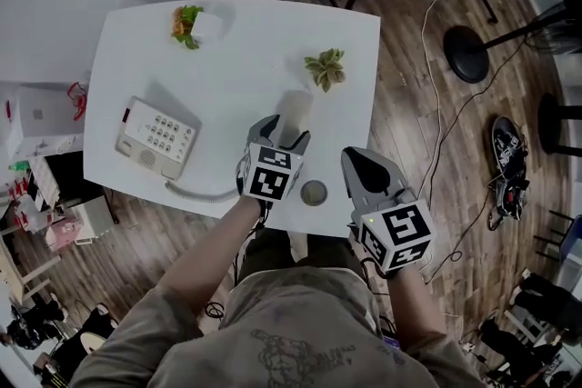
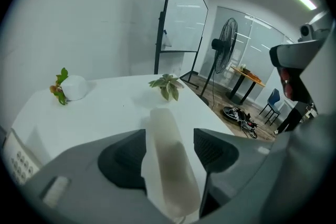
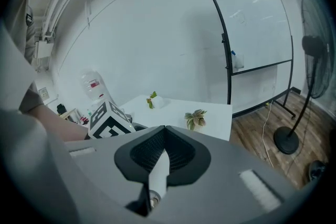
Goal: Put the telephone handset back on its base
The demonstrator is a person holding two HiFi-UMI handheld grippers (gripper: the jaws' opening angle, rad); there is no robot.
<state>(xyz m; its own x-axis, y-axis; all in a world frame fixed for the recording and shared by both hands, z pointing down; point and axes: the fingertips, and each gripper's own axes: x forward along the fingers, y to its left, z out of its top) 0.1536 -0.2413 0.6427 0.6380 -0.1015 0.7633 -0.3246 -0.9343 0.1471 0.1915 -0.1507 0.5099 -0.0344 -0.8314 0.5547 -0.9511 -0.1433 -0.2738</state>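
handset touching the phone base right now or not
Apart. The head view shows the handset in the left gripper, with bare table between it and the base.

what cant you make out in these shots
- Near end of the handset, where the cord joins it: hidden under the left gripper in the head view, and cut off by the bottom edge in the left gripper view.
- Print on the keys of the telephone base: too small in the head view.
- Small round thing beside the left gripper: too small in the head view to name.
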